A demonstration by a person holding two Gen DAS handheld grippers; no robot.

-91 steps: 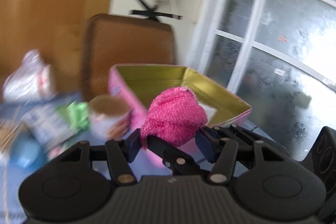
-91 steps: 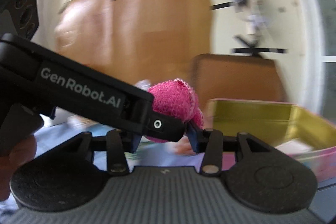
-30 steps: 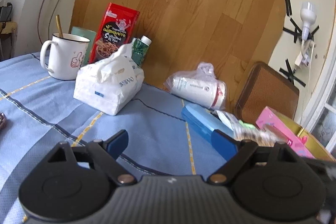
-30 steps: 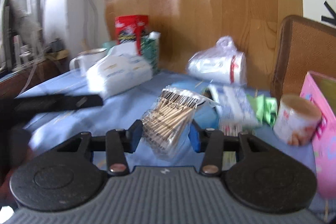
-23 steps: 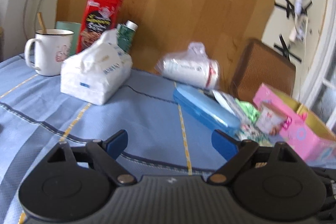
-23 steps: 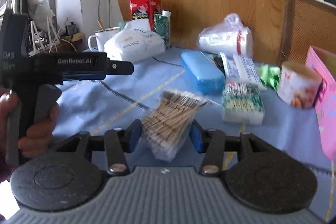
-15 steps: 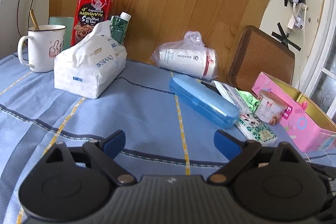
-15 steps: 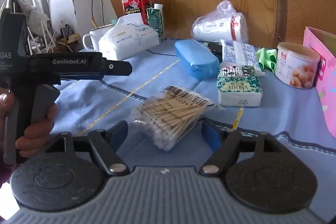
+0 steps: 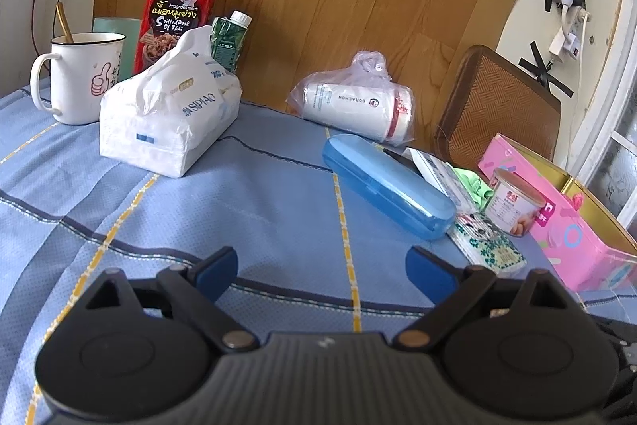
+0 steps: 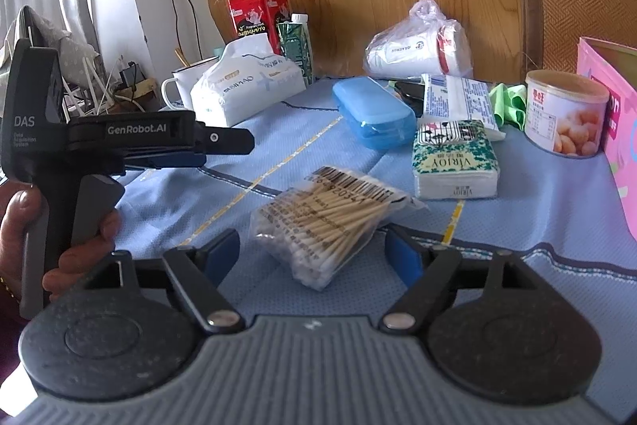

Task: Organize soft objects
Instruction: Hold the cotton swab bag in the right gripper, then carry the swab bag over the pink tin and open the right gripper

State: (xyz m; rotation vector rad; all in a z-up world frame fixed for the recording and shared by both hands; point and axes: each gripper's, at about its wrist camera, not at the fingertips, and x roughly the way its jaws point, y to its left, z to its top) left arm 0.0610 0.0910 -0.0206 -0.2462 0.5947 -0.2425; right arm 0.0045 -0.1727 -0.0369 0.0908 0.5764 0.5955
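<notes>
In the right wrist view, the left gripper [image 10: 223, 146] is being held by a hand [image 10: 59, 226] at the left, its jaws standing apart over the blue-clothed surface [image 10: 537, 218] with nothing between them. Right of it, the bag of cotton swabs [image 10: 330, 222] is being left lying on the surface between the spread jaws of the right gripper [image 10: 314, 253], touched by neither pad, while 1 tissue pack [image 10: 454, 158] is lying just beyond and a pink box [image 10: 613, 130] is standing at the far right.

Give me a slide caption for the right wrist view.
Open right hand-held gripper straddles a bag of cotton swabs lying on the blue tablecloth.
</notes>
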